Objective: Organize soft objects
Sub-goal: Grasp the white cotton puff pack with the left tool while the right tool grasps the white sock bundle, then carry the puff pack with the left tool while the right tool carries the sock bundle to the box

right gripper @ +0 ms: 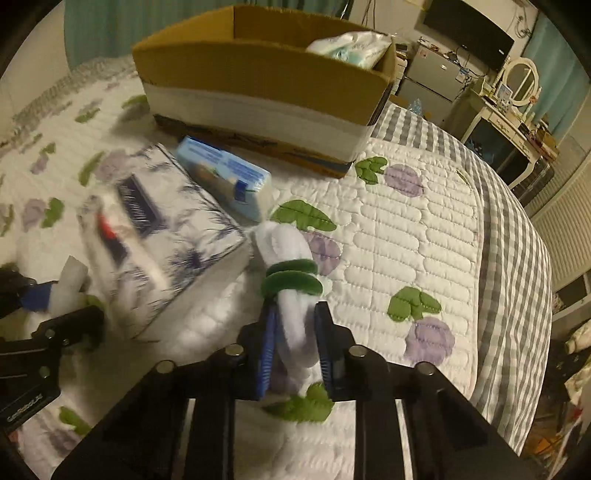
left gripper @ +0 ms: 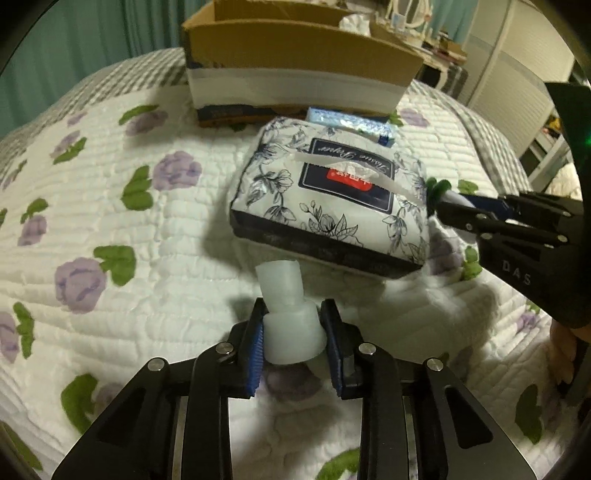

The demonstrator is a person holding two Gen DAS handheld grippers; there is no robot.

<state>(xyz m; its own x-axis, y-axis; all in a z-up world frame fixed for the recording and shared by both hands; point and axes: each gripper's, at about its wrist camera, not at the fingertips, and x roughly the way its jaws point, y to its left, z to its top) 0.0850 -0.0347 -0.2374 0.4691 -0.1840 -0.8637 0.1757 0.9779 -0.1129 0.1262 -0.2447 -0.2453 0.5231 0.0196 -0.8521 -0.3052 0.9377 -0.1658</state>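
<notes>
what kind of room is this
Most likely a bedroom. The work surface is a bed under a quilted floral bedspread with a grey checked sheet at its edge, and a white dressing table with an oval mirror stands beyond it, near teal curtains.

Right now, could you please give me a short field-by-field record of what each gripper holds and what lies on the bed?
left gripper: shut on white foam piece
right gripper: shut on white sock with green bands
surface: floral quilt
tissue pack: on the quilt, floral wrap, between the grippers and the box
blue pack: beside the tissue pack, in front of the box
cardboard box: open, on the quilt, a white packet in its right end
</notes>
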